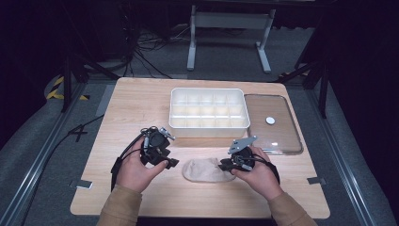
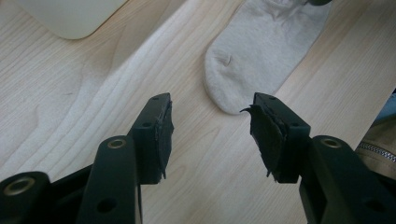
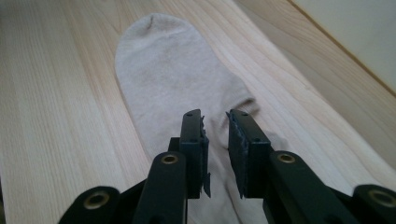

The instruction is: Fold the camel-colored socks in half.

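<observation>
While poised low over the beige sock [image 3: 180, 79], right tool [image 3: 215, 116] with jaws narrowed to a slim gap, straddling the cuff end from above, nothing pinched between the pads yet. Sock flat on the tabletop [image 1: 141, 103], long axis running straight ahead of the right tool, toe at the far end. Left tool [image 2: 212, 126] spread wide and empty, toe just ahead and a touch right of its jaws. Right hand clearly nearer, already over fabric. White divided box [image 1: 208, 109] beyond both tools, clear lid [image 1: 273, 123] off past the right one. Plenty of bare wood around the sock for a lift or a fold.
</observation>
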Motion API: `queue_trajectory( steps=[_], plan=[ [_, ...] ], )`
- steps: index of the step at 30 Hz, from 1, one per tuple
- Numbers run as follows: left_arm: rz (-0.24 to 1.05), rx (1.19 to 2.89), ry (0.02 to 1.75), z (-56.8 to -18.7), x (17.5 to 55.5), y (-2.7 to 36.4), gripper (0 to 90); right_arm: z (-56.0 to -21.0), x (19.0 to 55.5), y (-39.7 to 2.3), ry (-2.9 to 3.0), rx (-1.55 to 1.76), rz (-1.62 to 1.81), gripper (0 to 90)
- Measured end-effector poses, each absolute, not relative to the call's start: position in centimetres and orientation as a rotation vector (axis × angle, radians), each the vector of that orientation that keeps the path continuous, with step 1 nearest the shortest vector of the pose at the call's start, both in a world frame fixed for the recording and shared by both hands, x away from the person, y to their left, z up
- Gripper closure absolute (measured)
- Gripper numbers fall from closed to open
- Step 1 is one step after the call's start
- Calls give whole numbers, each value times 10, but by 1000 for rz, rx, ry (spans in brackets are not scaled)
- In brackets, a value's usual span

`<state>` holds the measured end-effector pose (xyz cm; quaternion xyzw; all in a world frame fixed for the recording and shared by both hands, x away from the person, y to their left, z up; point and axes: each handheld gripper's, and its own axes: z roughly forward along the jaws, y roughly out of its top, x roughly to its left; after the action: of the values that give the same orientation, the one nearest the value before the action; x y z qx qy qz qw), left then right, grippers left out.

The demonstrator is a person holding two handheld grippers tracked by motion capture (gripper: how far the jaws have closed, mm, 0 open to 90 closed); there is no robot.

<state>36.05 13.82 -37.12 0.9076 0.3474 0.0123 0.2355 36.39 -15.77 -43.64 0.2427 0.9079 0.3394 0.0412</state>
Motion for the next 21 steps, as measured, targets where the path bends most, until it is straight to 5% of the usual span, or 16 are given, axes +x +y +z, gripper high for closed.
queue_trajectory(
  steps=[7,21],
  plan=[
    [13,2493,953,-376,361,134,489,-445,363,-140,2800,720,1031,885],
    [-29,2485,966,-394,364,131,513,-461,363,-126,2840,718,982,900]
  ],
)
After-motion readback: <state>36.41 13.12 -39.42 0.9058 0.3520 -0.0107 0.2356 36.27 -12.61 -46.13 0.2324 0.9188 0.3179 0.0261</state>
